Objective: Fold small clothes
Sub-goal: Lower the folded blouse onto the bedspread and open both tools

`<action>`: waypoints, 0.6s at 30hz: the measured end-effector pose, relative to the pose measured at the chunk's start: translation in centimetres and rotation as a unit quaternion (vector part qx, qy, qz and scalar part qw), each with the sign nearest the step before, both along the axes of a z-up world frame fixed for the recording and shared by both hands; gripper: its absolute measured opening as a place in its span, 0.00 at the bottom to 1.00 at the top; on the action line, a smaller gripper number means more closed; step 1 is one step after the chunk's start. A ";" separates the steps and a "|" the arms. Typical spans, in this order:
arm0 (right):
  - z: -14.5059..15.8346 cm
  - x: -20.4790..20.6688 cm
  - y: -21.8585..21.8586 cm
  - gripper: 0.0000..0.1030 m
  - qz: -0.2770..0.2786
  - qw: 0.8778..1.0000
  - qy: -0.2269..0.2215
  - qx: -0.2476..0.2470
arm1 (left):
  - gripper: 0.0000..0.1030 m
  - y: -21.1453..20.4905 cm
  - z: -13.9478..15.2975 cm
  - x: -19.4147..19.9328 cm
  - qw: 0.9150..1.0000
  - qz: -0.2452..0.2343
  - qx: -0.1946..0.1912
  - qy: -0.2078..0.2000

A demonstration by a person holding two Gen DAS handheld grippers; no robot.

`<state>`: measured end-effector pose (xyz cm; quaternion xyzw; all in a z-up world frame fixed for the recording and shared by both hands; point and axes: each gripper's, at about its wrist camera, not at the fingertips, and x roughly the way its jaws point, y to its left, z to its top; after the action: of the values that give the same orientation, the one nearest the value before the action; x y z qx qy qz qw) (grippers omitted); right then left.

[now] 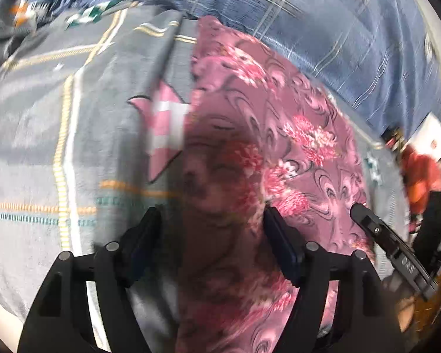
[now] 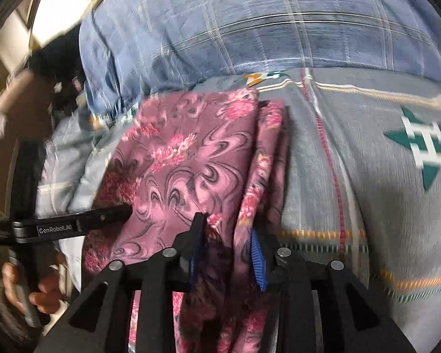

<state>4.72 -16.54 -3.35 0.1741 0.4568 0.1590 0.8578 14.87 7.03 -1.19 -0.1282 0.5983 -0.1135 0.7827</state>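
A pink floral garment (image 1: 279, 135) lies folded on a grey patterned bedspread (image 1: 44, 135). My left gripper (image 1: 211, 223) hovers over its near part with the jaws wide apart and nothing between the pads. The right gripper's fingers (image 1: 376, 232) show at the right of the left wrist view, resting on the cloth. In the right wrist view the garment (image 2: 185, 153) has a folded edge running along its right side. My right gripper (image 2: 226, 235) stands with its blue pads on either side of that bunched edge. The left gripper (image 2: 108, 216) reaches in from the left, its tip on the cloth.
A blue plaid blanket (image 1: 323, 17) is heaped behind the garment, also seen in the right wrist view (image 2: 264, 23). The bedspread (image 2: 382, 191) stretches to the right. Red and white items (image 1: 420, 170) sit at the bed's right edge. A hand (image 2: 35, 291) holds the left gripper's handle.
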 end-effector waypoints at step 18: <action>-0.5 7.2 0.7 0.28 -0.015 0.997 -0.052 -0.047 | 0.97 -3.1 -2.2 9.3 0.996 0.004 0.084 -0.040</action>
<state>11.89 -15.87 -3.85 0.1315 0.4160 0.1331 0.8899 24.13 3.94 -3.42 -0.0599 0.5737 -0.0648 0.8143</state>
